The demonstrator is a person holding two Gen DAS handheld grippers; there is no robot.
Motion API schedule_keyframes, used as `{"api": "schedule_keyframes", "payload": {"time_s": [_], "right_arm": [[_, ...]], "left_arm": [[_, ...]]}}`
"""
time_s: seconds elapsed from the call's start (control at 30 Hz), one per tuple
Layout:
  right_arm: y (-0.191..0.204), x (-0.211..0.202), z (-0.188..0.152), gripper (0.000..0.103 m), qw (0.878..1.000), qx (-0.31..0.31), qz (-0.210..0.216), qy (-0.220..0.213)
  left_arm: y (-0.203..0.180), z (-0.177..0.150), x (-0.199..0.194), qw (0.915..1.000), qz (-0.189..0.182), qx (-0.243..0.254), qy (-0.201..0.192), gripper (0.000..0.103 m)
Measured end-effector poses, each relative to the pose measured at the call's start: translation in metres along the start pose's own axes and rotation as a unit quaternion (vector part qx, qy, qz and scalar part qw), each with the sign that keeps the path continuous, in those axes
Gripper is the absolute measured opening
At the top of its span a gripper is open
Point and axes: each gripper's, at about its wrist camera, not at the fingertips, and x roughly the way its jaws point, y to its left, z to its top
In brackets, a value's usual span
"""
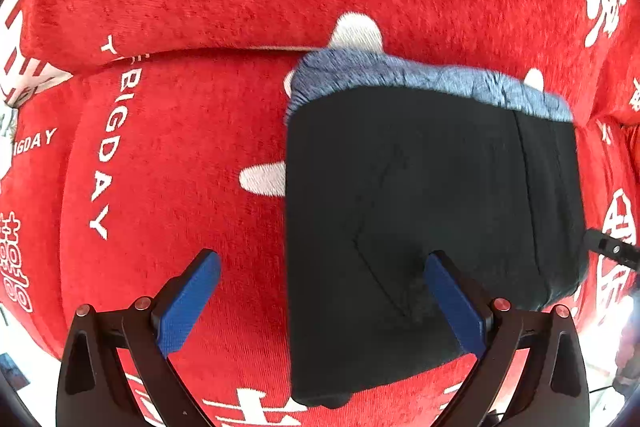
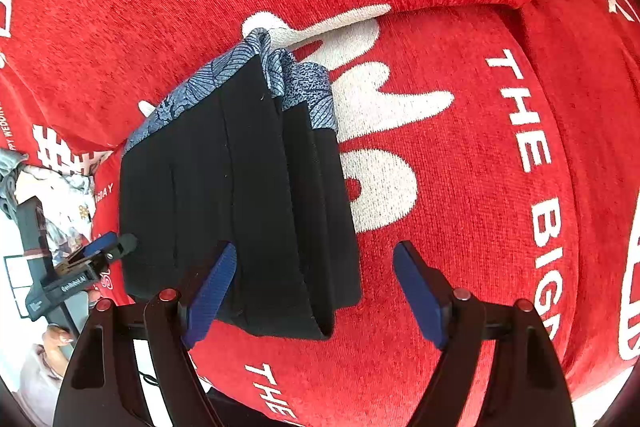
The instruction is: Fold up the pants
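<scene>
From the left wrist, the black pants point(image 1: 420, 219) lie folded into a compact stack on the red sofa cushion point(image 1: 180, 155), patterned waistband toward its back edge; the left gripper point(image 1: 320, 287) hangs wide, empty. From the right wrist, the right gripper point(image 2: 314, 283) spreads wide over the stack's layered edge, gripping nothing. The cloth looks soft and light; best pinched through every layer at that edge.

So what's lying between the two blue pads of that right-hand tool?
In the right wrist view, the right tool stands open over the near right edge of the folded black pants; the remaining gap shows only the red cover.
</scene>
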Motion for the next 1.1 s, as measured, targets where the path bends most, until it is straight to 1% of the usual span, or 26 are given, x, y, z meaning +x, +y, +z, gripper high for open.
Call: {"api": "schedule_keyframes", "payload": {"time_s": [0.23, 0.3, 0.4, 0.57, 0.67, 0.77, 0.83, 0.9, 0.93, 0.97, 1.0, 1.03, 1.07, 1.1], "right_arm": [[-0.003, 0.005, 0.011, 0.084, 1.000, -0.015, -0.001, 0.016], [-0.004, 0.007, 0.016, 0.084, 1.000, -0.018, 0.007, 0.019], [-0.007, 0.011, 0.024, 0.084, 0.999, -0.018, 0.031, 0.027], [-0.011, 0.030, 0.035, 0.084, 0.996, -0.030, 0.054, 0.059], [-0.017, 0.037, 0.042, 0.084, 0.993, -0.027, 0.087, 0.071], [-0.023, 0.046, 0.050, 0.084, 0.988, -0.020, 0.129, 0.079], [-0.023, 0.054, 0.056, 0.083, 0.984, -0.021, 0.152, 0.088], [-0.023, 0.064, 0.059, 0.080, 0.982, -0.017, 0.161, 0.096], [-0.022, 0.067, 0.060, 0.080, 0.982, -0.013, 0.163, 0.097], [-0.022, 0.069, 0.060, 0.077, 0.982, -0.009, 0.165, 0.092], [-0.022, 0.069, 0.060, 0.071, 0.982, -0.006, 0.165, 0.091], [-0.022, 0.068, 0.060, 0.067, 0.982, -0.006, 0.165, 0.092], [-0.021, 0.066, 0.060, 0.061, 0.982, -0.009, 0.167, 0.092], [-0.020, 0.062, 0.059, 0.056, 0.981, -0.009, 0.171, 0.091]], "left_arm": [[0.023, 0.013, 0.009, 0.9969, -0.076, -0.018, 0.011, 0.102], [0.027, 0.017, 0.013, 0.9947, -0.100, -0.019, 0.014, 0.102], [0.029, 0.023, 0.021, 0.9923, -0.121, -0.017, 0.021, 0.102], [0.022, 0.029, 0.035, 0.9868, -0.159, -0.011, 0.030, 0.102], [0.012, 0.032, 0.043, 0.9824, -0.184, 0.004, 0.035, 0.102], [0.003, 0.037, 0.054, 0.9828, -0.180, 0.021, 0.035, 0.102], [0.003, 0.041, 0.060, 0.9808, -0.191, 0.010, 0.037, 0.102], [0.006, 0.042, 0.065, 0.9790, -0.200, -0.007, 0.038, 0.102], [0.007, 0.041, 0.066, 0.9790, -0.200, -0.012, 0.036, 0.102], [0.007, 0.040, 0.065, 0.9797, -0.197, -0.017, 0.031, 0.100], [0.007, 0.039, 0.063, 0.9797, -0.198, -0.019, 0.025, 0.096], [0.005, 0.036, 0.057, 0.9797, -0.199, -0.016, 0.017, 0.088], [0.002, 0.033, 0.052, 0.9811, -0.193, -0.010, 0.010, 0.082], [0.001, 0.029, 0.048, 0.9821, -0.188, -0.004, 0.005, 0.079]]}}
